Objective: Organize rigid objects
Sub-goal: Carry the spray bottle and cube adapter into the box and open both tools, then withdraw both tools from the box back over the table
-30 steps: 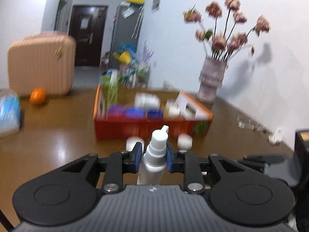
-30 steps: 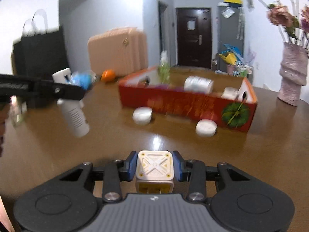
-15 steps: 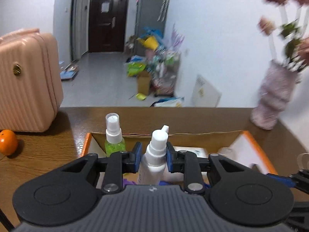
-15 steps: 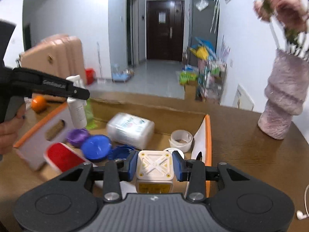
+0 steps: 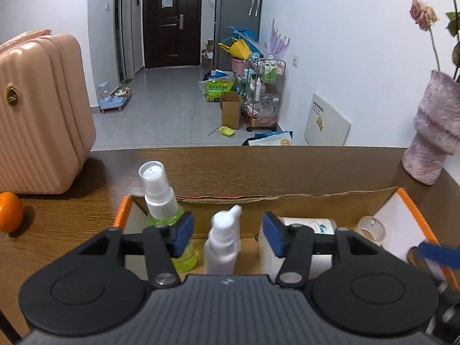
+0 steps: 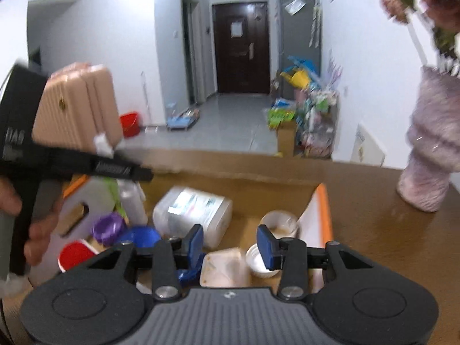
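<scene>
My left gripper [image 5: 227,231] is open over the orange-rimmed cardboard box [image 5: 316,201]. The white spray bottle [image 5: 222,243] stands loose between its spread fingers, beside a green spray bottle [image 5: 165,210]. My right gripper [image 6: 230,243] is open too. The white cube [image 6: 225,268] lies blurred below its fingers inside the box [image 6: 323,201]. The left gripper [image 6: 123,169] shows in the right wrist view, above the white bottle [image 6: 132,201].
The box holds a white jar [image 6: 192,210], a tape roll [image 6: 280,224], purple [image 6: 107,227], blue [image 6: 141,235] and red [image 6: 73,257] lids. A pink vase [image 5: 431,138], a pink suitcase [image 5: 37,115] and an orange [image 5: 10,211] stand on the brown table [image 5: 258,169].
Both grippers moved over the box and opened. The left let go of the white spray bottle; the right let go of the white cube, which dropped into the box.
</scene>
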`<state>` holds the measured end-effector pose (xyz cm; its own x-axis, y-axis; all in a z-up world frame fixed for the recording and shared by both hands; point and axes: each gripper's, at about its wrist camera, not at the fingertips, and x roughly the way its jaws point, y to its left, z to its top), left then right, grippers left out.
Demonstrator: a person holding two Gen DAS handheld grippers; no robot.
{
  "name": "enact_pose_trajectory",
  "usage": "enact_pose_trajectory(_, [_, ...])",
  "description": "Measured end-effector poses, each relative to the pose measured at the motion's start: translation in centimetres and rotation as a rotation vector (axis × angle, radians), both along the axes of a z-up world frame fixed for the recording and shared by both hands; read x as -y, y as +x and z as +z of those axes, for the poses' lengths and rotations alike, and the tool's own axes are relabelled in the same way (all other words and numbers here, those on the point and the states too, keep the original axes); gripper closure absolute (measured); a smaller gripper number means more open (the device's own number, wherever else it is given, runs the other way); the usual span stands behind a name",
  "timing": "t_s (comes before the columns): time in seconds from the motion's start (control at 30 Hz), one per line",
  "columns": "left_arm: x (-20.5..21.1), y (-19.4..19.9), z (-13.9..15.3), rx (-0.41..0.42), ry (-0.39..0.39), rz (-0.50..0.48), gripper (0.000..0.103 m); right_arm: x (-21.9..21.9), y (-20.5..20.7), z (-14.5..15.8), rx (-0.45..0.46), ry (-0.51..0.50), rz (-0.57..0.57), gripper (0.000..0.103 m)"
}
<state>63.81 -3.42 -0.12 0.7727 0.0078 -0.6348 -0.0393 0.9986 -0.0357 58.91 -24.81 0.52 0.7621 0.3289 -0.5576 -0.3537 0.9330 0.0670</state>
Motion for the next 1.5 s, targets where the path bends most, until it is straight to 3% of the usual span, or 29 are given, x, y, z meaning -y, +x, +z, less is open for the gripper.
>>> enact_pose_trajectory(0.13, [-0.3,-2.4,2.0,0.017,-0.002,-0.019,0.034,1.5,-2.2,3.3,0.061,-0.003,-0.035,0.052])
enact_pose_trajectory(0.33, [-0.9,-9.2,6.6,0.058,-0.04,-0.057,0.024,3.1,-8.2,8.4,0.139,-0.029,-0.037,0.042])
enact_pose_trajectory(0.43, [-1.4,-14.0,8.9,0.114,-0.013,-0.094,0.02,3.8,-12.3,9.4,0.182,-0.062,-0.038,0.03])
enact_pose_trajectory(0.53, [-2.5,-19.2,9.6,0.149,0.046,-0.111,0.019,5.2,-16.3,9.1,0.183,-0.055,-0.037,0.027])
enact_pose_trajectory(0.67, [-4.0,-26.5,9.1,0.166,0.077,-0.106,0.012,6.0,-22.4,7.4,0.186,-0.045,-0.049,0.025])
enact_pose_trajectory(0.83, [-4.3,-35.9,6.2,0.226,0.165,-0.106,0.011,5.2,-29.4,4.7,0.202,-0.022,-0.041,0.019])
enact_pose_trajectory(1.1, [-3.9,-46.7,2.5,0.273,0.199,-0.09,0.006,2.4,-37.4,0.2,0.139,0.002,-0.011,0.019])
enact_pose_trajectory(1.2, [-3.8,-48.9,1.7,0.267,0.181,-0.091,0.005,1.8,-38.4,-0.3,0.106,0.05,0.025,0.019])
enact_pose_trajectory(1.27, [-3.9,-49.2,1.4,0.267,0.158,-0.082,0.005,0.8,-38.2,-0.3,0.104,0.026,0.036,0.019])
enact_pose_trajectory(1.5, [-4.0,-47.6,0.6,0.259,0.178,-0.071,0.004,-0.8,-36.0,0.0,0.109,0.023,0.047,0.019])
